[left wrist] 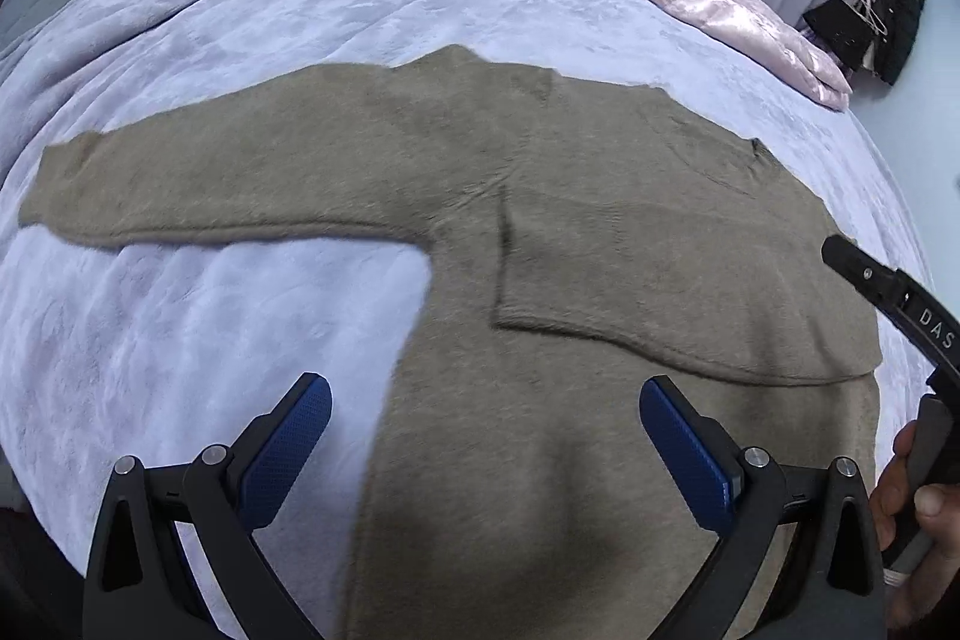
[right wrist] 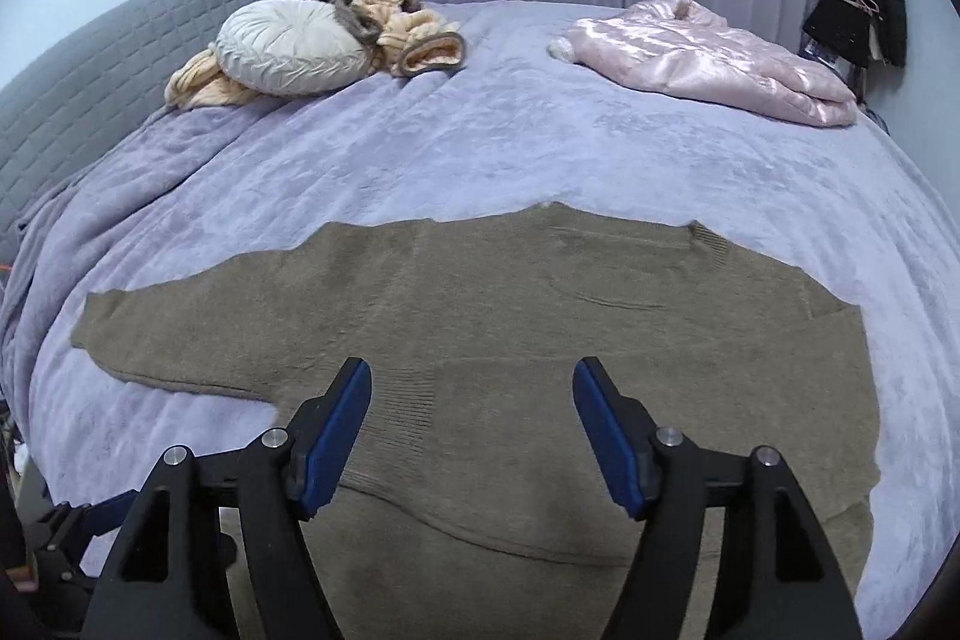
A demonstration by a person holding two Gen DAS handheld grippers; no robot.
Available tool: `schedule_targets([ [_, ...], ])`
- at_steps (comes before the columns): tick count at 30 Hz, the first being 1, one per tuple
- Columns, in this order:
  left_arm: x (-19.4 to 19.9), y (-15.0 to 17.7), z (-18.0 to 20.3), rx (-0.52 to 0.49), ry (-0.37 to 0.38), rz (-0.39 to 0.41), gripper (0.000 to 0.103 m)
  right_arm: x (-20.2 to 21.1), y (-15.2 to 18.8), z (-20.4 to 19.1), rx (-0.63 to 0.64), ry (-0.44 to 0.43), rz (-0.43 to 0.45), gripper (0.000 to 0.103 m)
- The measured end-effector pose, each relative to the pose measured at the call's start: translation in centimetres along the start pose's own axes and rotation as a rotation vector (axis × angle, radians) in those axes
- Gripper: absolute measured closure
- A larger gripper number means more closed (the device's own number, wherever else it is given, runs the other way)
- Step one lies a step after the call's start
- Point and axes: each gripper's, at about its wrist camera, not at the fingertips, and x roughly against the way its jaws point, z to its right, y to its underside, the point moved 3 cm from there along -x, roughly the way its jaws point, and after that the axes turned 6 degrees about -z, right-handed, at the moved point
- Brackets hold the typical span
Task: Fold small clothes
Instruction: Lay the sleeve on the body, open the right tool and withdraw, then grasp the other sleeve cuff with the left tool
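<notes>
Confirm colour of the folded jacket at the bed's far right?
Shiny pale pink jacket; right wrist view.

Both wrist views look steeply down, close over one sweater (left wrist: 540, 196).

Soft daylight, fisheye-warped edges, slight blur

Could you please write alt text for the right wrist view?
A brown sweater lies flat on a lilac blanket, one sleeve folded across its body, the other stretched out. The right gripper hovers above, jaws open and empty.
</notes>
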Motion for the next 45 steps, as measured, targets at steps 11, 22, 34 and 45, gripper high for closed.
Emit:
schedule_targets([
  [11,-8.2,-3.4,7.3,-0.187,-0.014,-0.095,0.000,-2.6,4.4,20.2,-0.397,-0.041,-0.082,0.029],
  [22,-6.9,-2.2,8.0,-0.212,-0.061,-0.077,0.000,0.7,3.4,15.5,-0.198,0.094,-0.005,0.025],
  [34,-5.6,0.1,5.3,-0.157,-0.051,-0.089,0.000,-2.9,5.9,7.6,-0.040,0.156,-0.125,0.023],
  [45,0.1,1.1,-1.9,-0.009,-0.029,0.039,0.000,-2.1,7.8,5.4,-0.029,0.195,-0.144,0.021],
])
